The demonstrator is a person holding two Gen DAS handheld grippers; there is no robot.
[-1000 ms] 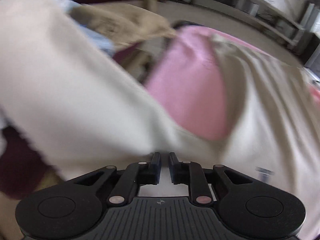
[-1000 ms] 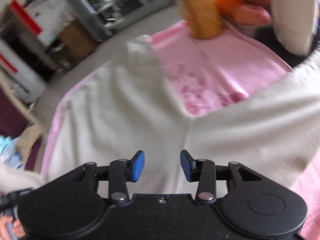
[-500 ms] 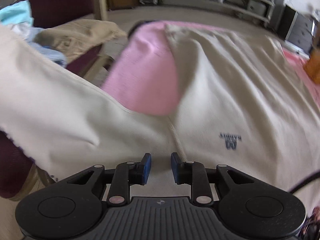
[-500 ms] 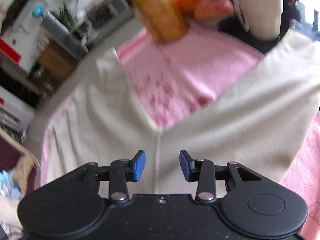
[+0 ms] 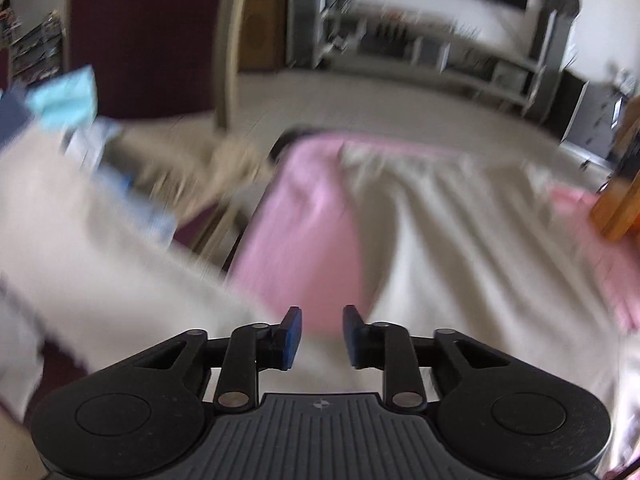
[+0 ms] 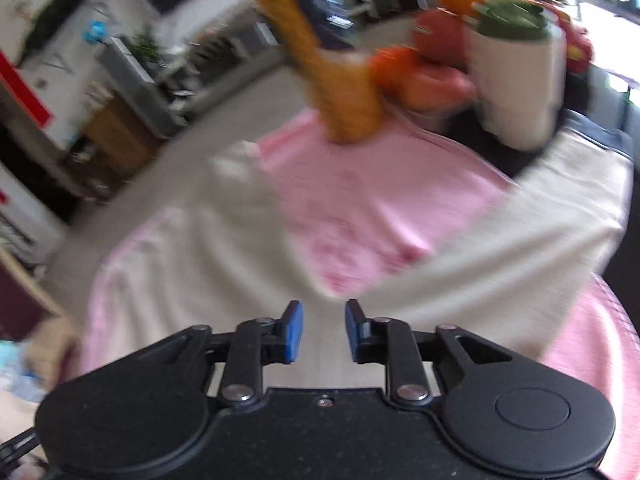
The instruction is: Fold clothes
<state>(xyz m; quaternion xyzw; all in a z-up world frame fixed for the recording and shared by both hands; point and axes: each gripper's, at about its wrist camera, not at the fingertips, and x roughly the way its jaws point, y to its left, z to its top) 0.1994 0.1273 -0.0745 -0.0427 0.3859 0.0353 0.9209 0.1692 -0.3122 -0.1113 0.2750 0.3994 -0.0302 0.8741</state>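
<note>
Cream garment (image 5: 460,240): a pale long-sleeved top spread across the pink cloth (image 5: 304,232) that covers the surface, body creased in long folds running far to near; one sleeve (image 5: 100,240) trails off to the near left past the surface edge, the other sleeve (image 6: 500,248) runs out to the right in the right wrist view, with a wedge of pink cloth showing between sleeve and body on each side. Left gripper (image 5: 319,338): above the near edge of the garment by the sleeve junction, blue pads apart and opening, nothing pressed between them; the fabric lies below the gap. Right gripper (image 6: 320,332): above the near edge by the other sleeve junction, blue pads apart and closing, no fabric pinched between them. Orange plush object (image 6: 340,72): at the far edge of the pink cloth, blurred. White pot (image 6: 520,80) with green top: far right, beside red and orange round items (image 6: 432,60), kind not clear. Chair (image 5: 148,36): dark red, far left off the surface, carrying a heap of beige, blue and teal clothes (image 5: 76,100). Both views motion-blurred.
</note>
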